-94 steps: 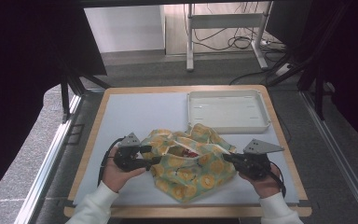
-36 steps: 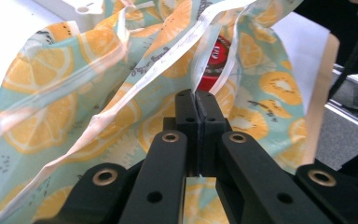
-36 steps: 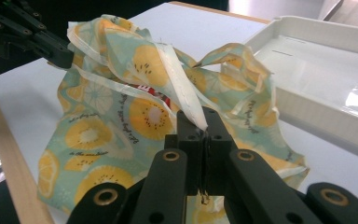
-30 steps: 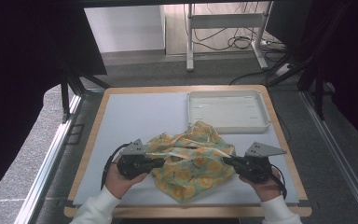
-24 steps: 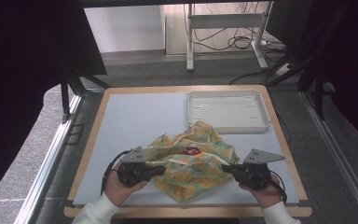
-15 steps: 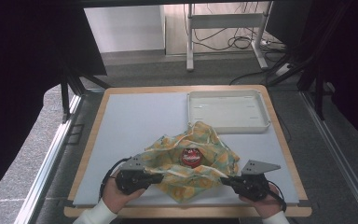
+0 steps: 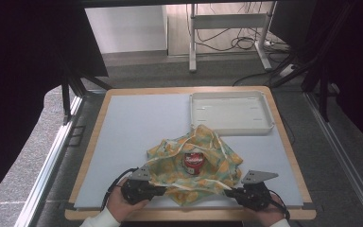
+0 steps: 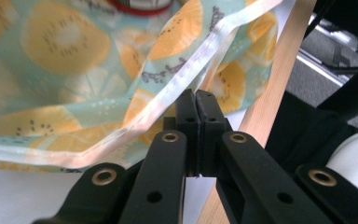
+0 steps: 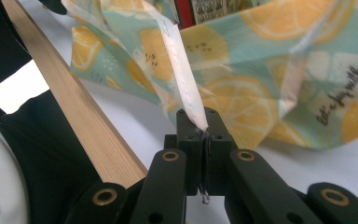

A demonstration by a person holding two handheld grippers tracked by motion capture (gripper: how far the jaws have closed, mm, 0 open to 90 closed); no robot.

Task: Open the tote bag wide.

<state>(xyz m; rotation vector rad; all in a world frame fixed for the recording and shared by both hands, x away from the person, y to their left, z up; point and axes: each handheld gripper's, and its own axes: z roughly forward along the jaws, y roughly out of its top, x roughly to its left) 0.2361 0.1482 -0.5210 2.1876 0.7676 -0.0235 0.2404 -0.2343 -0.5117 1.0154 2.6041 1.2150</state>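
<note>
The desk (image 7: 137, 123) is covered by a pale blue mat, and a white tray (image 7: 230, 112) is set at its far right corner, apart from the work. Near the front edge the lemon-print cloth bag (image 7: 194, 170) is spread open on the mat, and a red can (image 7: 194, 161) is seen lying in its mouth, well inside the fabric. The bag's white webbing handle (image 8: 200, 56) is pinched by the left claw (image 8: 196, 100), whose jaws are pressed tight together on the strap. On the other side the right claw (image 9: 204, 122) is clamped on the second strap (image 9: 182, 60), with stray threads caught between the jaws.

The step in hand is judged to be the drawing of the bag towards the front edge by its two handles, so that the mouth is opened or the can is settled. Both straps are best pulled evenly, so that the bag is not skewed and the can is not rolled out. The grips sit at the very tips of the jaws, so a slow, level pull is advised. The wooden rim (image 9: 70, 107) lies just beside both claws, and it should be cleared.
</note>
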